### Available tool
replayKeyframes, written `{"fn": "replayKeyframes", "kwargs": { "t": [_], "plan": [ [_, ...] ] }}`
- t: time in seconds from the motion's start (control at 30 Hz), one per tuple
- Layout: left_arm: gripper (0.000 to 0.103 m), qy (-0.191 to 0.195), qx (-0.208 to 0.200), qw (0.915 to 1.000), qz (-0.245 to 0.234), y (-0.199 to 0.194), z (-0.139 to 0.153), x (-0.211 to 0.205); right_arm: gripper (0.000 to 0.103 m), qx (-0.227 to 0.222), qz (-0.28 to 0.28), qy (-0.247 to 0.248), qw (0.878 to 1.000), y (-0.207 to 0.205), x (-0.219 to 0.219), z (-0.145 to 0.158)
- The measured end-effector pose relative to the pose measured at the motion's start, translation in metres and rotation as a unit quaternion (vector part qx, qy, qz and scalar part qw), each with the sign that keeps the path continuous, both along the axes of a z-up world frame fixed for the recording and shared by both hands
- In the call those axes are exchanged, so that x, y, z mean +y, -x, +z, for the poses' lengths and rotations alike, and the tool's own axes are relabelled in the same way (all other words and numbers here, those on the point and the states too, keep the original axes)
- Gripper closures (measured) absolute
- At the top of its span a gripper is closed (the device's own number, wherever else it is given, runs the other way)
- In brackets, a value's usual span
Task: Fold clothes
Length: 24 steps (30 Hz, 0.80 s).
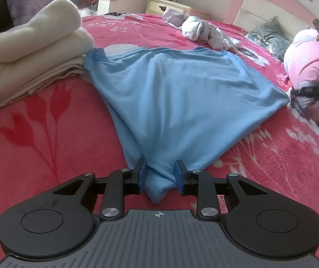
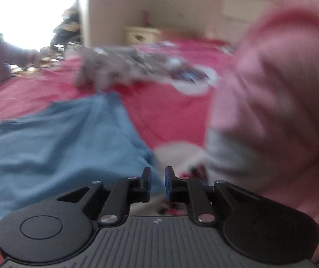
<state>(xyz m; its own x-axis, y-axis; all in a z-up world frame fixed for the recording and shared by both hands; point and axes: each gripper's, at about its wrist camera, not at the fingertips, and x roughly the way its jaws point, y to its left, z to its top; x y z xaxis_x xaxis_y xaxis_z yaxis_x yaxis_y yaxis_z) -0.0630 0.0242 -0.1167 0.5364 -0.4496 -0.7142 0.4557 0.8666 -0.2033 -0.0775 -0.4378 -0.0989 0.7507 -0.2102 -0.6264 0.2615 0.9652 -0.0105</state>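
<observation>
Bunched between the left tool's [image 1: 160, 174] pads, the blue shirt [image 1: 181, 89] is gripped; cream blankets [image 1: 30, 58] lie beside it. Right tool [image 2: 158, 184] nearly clenched, empty, beside the shirt.

The blue garment [image 1: 181, 93] is soft, matt knit cloth with a faintly brushed face. The bedspread [image 1: 47, 134] under it is plush pink fleece with a short fuzzy nap. The folded cream blanket [image 1: 30, 51] looks thick and woolly. The left gripper [image 1: 160, 174] has matt black plastic arms, shiny metal pivot pins and blue rubbery pads, behind a ribbed grey plastic housing. The nightstand [image 1: 166, 5] is smooth cream-painted wood.
</observation>
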Motion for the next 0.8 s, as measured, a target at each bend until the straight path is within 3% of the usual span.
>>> {"fn": "replayKeyframes", "kwargs": {
  "t": [0.13, 0.23, 0.27, 0.33, 0.4, 0.47, 0.53, 0.57, 0.6, 0.7, 0.8],
  "plan": [
    [0.075, -0.002, -0.008, 1.0000, -0.001, 0.000, 0.003, -0.002, 0.089, 0.011, 0.045, 0.000, 0.999, -0.033, 0.012, -0.005],
    [0.075, -0.004, -0.012, 0.9999, -0.003, -0.001, -0.001, -0.001, 0.090, 0.084, -0.018, 0.020, 0.996, -0.059, -0.008, -0.031],
    [0.074, -0.002, -0.013, 0.9999, -0.003, -0.001, -0.001, -0.001, 0.086, 0.094, -0.040, 0.020, 0.995, -0.061, -0.017, -0.035],
    [0.074, 0.001, -0.013, 0.9999, -0.001, -0.001, 0.000, -0.001, 0.087, 0.089, -0.046, 0.026, 0.995, -0.061, -0.020, -0.025],
    [0.074, 0.006, -0.013, 0.9999, 0.000, -0.003, 0.003, 0.000, 0.087, 0.062, -0.008, 0.058, 0.996, -0.061, -0.005, -0.006],
    [0.074, 0.009, -0.017, 0.9998, 0.002, -0.004, 0.006, 0.002, 0.086, 0.042, 0.022, 0.044, 0.998, -0.069, 0.003, 0.006],
    [0.073, 0.008, -0.023, 0.9997, 0.005, -0.006, 0.008, 0.003, 0.078, 0.039, 0.053, 0.029, 0.997, -0.088, 0.008, 0.007],
    [0.072, 0.008, -0.025, 0.9996, 0.008, -0.007, 0.009, 0.004, 0.066, 0.043, 0.067, 0.021, 0.997, -0.098, 0.010, 0.004],
    [0.072, 0.010, -0.026, 0.9996, 0.012, -0.009, 0.010, 0.005, 0.060, 0.052, 0.082, 0.013, 0.995, -0.108, 0.012, 0.001],
    [0.072, 0.014, -0.029, 0.9993, 0.019, -0.012, 0.010, 0.009, 0.060, 0.073, 0.089, 0.019, 0.993, -0.139, 0.010, -0.011],
    [0.072, 0.015, -0.035, 0.9991, 0.021, -0.017, 0.008, 0.009, 0.065, 0.084, 0.090, -0.027, 0.992, -0.159, -0.004, -0.016]
  ]
}}
